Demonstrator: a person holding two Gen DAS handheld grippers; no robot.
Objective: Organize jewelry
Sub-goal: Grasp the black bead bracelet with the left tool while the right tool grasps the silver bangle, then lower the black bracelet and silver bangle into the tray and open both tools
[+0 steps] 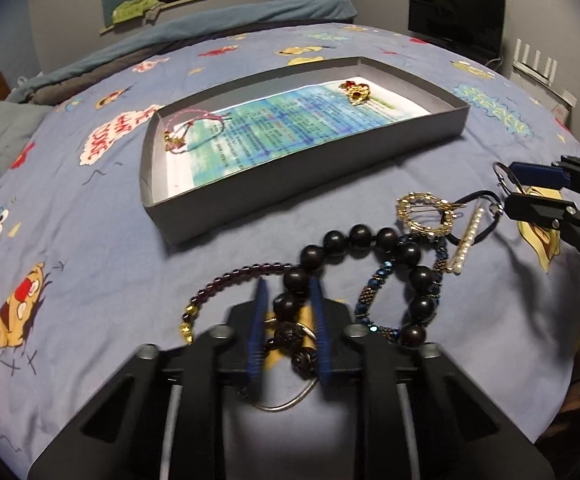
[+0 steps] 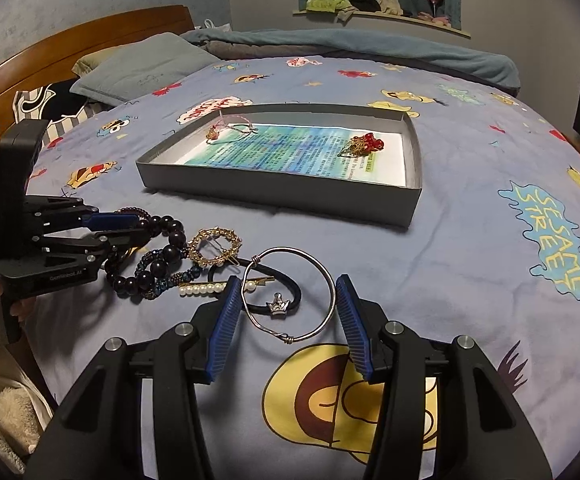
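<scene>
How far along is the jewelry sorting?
Done: a pink cord bracelet and a red-and-gold brooch lie in the grey tray. In hand: left gripper on the dark wooden bead bracelet; right gripper straddles the silver wire bangle, open. Left: the remaining bedspread pile.

Cartoon-print bedsheet, grey pillow, wooden headboard

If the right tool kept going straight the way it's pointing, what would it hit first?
Most likely the silver wire bangle lying between its open blue pads on the bedsheet, and the black hair tie with the crown charm inside it. Depth is uncertain.
</scene>
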